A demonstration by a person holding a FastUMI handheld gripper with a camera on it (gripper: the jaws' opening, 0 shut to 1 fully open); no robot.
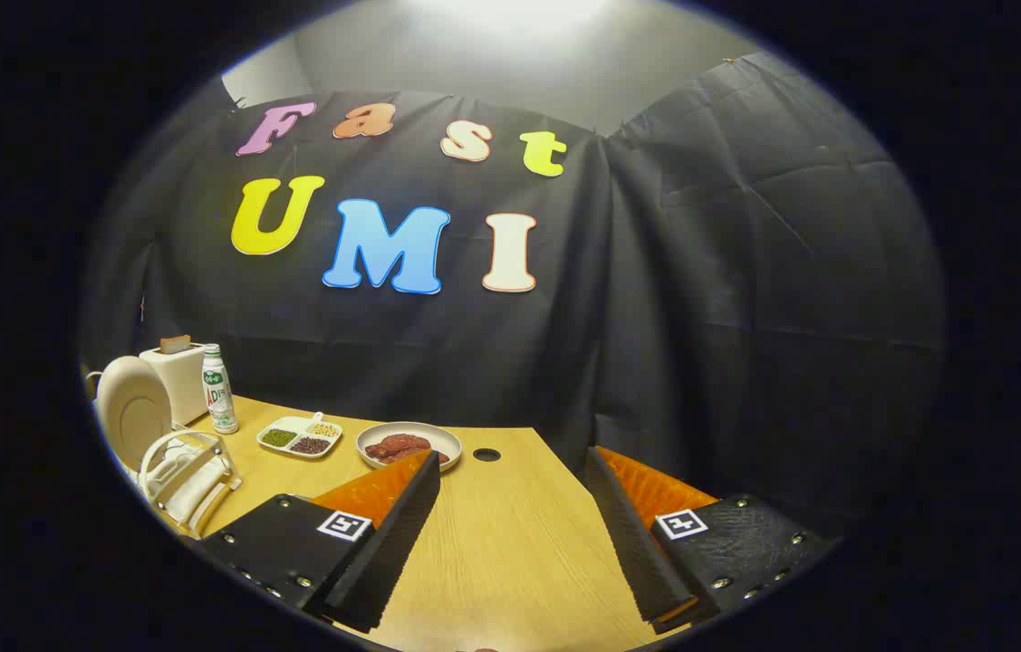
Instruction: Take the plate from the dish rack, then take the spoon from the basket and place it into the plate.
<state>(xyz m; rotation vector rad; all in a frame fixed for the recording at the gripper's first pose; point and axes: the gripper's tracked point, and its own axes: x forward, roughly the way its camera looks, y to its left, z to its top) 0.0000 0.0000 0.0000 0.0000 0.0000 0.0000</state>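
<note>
A pale plate (131, 407) stands upright in a white wire dish rack (184, 475) far off to the left of my fingers, at the table's left side. My gripper (510, 466) is open, its two fingers spread wide over bare wooden table (510, 543), with nothing between them. I cannot make out a spoon or a basket for certain; the rack's near part is partly hidden by the left finger (383, 534).
Beyond the left finger sit a bowl of reddish food (409, 445) and a divided white dish of beans (300, 436). A green-labelled bottle (218, 389) and a white toaster (177, 369) stand behind the rack. A round cable hole (486, 454) lies ahead.
</note>
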